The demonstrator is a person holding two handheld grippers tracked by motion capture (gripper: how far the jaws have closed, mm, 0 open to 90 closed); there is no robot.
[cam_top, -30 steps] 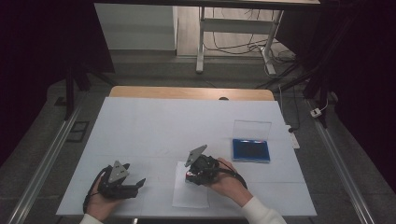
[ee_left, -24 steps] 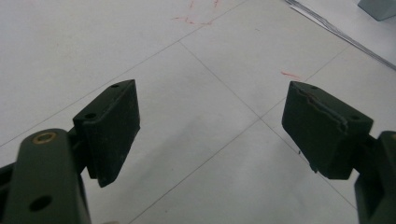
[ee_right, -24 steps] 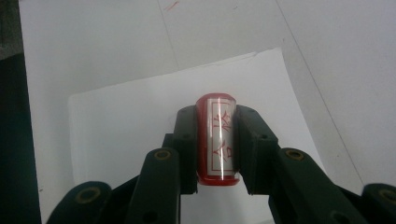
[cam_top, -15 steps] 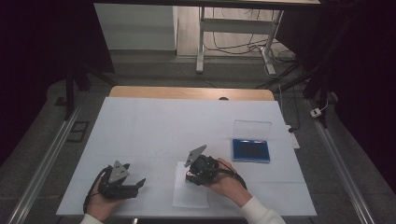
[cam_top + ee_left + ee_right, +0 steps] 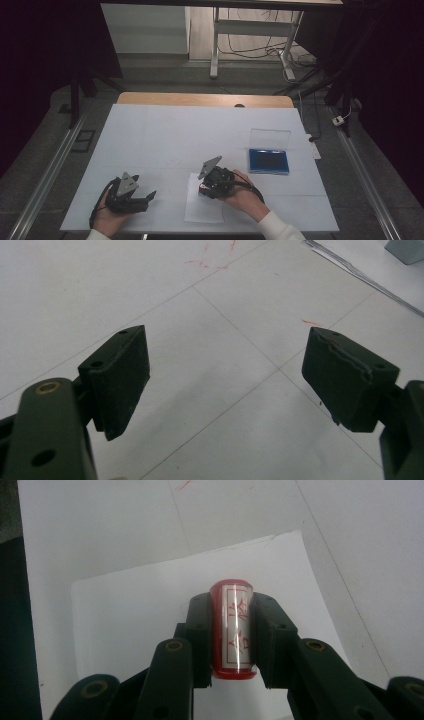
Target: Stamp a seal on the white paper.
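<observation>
My right gripper pinches a red cylindrical stamp with a white label over a white sheet of paper.

The stamp sits between the two black jaws, above the paper near the front edge of the white table. My left gripper rests on the table with jaws spread apart and holding nothing. A blue flat ink pad in a clear open case lies to the right.

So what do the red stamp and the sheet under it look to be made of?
Stamp: likely glossy red plastic, given the bright streak along its label, held in the right claw. Sheet: thin matte white paper, lying flat with crisp edges.
</observation>
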